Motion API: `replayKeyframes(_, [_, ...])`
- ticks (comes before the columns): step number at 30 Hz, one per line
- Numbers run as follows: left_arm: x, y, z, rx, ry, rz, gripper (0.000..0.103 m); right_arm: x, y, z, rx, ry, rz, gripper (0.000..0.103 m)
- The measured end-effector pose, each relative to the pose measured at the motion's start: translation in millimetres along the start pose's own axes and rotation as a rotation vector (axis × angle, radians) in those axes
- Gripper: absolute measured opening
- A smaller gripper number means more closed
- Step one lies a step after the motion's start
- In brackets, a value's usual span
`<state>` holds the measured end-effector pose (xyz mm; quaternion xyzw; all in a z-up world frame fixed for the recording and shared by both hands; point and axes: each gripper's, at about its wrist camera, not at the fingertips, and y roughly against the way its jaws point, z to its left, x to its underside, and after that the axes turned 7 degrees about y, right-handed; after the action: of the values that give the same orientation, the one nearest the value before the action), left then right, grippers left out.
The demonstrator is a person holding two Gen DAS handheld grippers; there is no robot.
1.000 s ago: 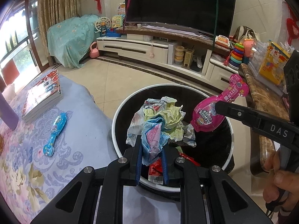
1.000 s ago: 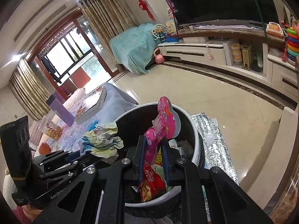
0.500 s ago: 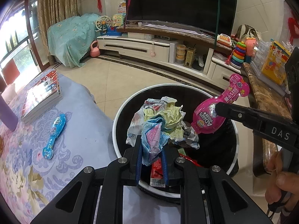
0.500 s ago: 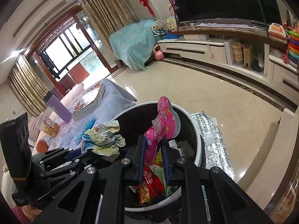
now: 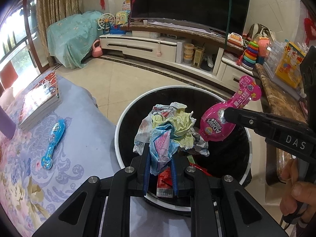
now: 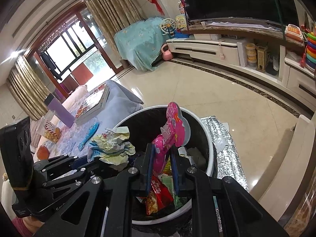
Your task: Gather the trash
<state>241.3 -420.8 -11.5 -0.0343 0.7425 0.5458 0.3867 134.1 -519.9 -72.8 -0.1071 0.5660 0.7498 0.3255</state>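
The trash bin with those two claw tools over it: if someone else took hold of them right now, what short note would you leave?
Left gripper: shut on the crumpled paper wad, held above the bin.
Right gripper: shut on the pink package, also above the bin's opening.
Done: wrappers already lie in the bin, including a red snack bag.
Left: open both grippers so both pieces drop in. A blue package lies on the floral cloth beside the bin; probably next, if it is trash.

My left gripper point(image 5: 159, 159) clamps crumpled paper point(image 5: 169, 127) over the bin point(image 5: 126, 118); a blue packet point(image 5: 53, 145) lies on the tabletop point(image 5: 65, 175).
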Motion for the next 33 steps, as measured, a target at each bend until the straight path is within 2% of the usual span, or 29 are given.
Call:
replayKeyframes(6, [-3.1,0.6,-1.3,-0.006,-0.003,0.000,0.019,-4.8,-5.8,-1.5,0.008,0.001,0.027,0.016])
replayKeyframes(7, [-3.0,1.3,-1.2,-0.005,-0.003,0.000,0.020,-5.1,-5.9,-1.8,0.009,-0.002,0.031,0.019])
replayKeyframes(10, [-1.5,5.9,0.4,-0.014,0.000,-0.005,0.028,-6.4,-4.8,-5.5,0.004,-0.026,0.034,0.021])
replayKeyframes(12, [0.9,11.6,2.4,-0.023,0.003,-0.018,0.038,-5.9,-1.1,-8.2,0.005,-0.041,0.024,0.023])
replayKeyframes(14, [5.6,19.6,4.8,-0.029,0.009,-0.037,0.049,-4.5,2.8,-10.2,0.000,-0.058,0.012,0.036])
replayKeyframes(16, [11.6,28.0,7.7,-0.031,0.022,-0.054,0.050,-2.4,7.8,-10.5,-0.005,-0.070,-0.005,0.047])
replayKeyframes(19, [24.4,40.1,11.9,-0.023,0.054,-0.063,0.055,3.3,15.0,-6.4,-0.011,-0.079,-0.021,0.048])
replayKeyframes(21, [35.0,51.0,16.1,-0.023,0.075,-0.081,0.059,8.9,21.6,-2.2,-0.017,-0.088,-0.029,0.054])
replayKeyframes(23, [48.9,64.1,21.2,-0.026,0.105,-0.105,0.064,14.6,30.5,3.8,-0.023,-0.094,-0.045,0.069])
replayKeyframes(24, [58.1,72.8,25.8,-0.042,0.122,-0.124,0.068,17.5,34.9,6.6,-0.025,-0.099,-0.051,0.073])
replayKeyframes(25, [66.1,79.2,27.6,-0.058,0.133,-0.138,0.078,19.3,37.7,9.3,-0.026,-0.102,-0.054,0.082])
replayKeyframes(26, [75.8,87.5,29.4,-0.069,0.145,-0.157,0.080,24.7,44.0,14.4,-0.027,-0.106,-0.063,0.087])
replayKeyframes(31, [119.3,119.3,39.7,-0.070,0.212,-0.217,0.085,46.7,66.1,37.8,0.015,-0.097,-0.114,0.100])
replayKeyframes(33, [137.1,131.3,44.8,-0.066,0.249,-0.238,0.087,61.1,77.1,51.8,0.042,-0.077,-0.153,0.101])
